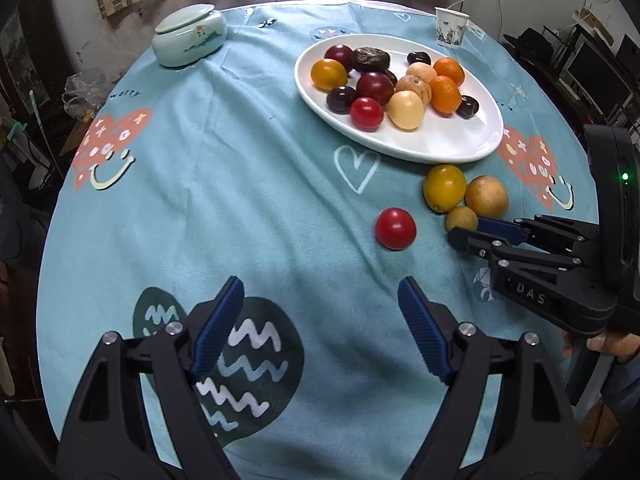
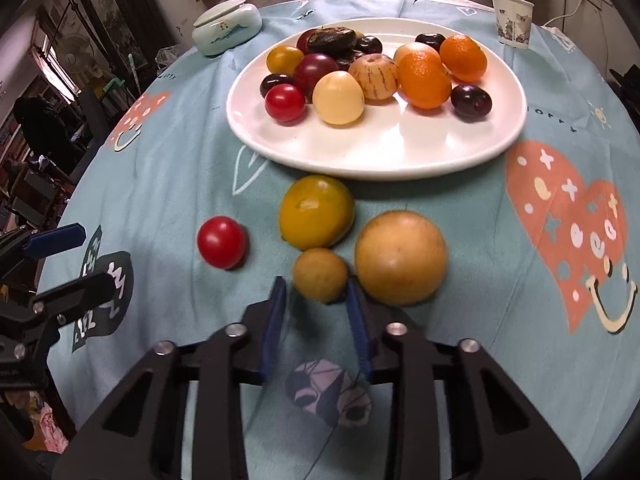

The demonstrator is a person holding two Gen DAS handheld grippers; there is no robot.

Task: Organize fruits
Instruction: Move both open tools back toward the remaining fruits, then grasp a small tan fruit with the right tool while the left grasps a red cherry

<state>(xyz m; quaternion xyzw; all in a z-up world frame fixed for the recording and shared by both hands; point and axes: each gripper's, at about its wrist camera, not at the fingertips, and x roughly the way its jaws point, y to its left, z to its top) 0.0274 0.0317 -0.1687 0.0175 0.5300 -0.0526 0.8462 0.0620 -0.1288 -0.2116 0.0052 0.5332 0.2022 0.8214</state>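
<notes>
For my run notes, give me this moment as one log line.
left gripper: open, empty | right gripper: open, at small brown fruit | loose: four fruits | white plate: part filled

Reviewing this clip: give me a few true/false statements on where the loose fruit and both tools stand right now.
1. Four fruits lie on the blue tablecloth, off the white oval plate. True.
2. The right tool grips the red cherry tomato. False: it is open, fingertips flanking the small tan round fruit.
3. The left tool is open and empty. True.
4. The paper cup lies tipped over. False: it stands upright.
</notes>
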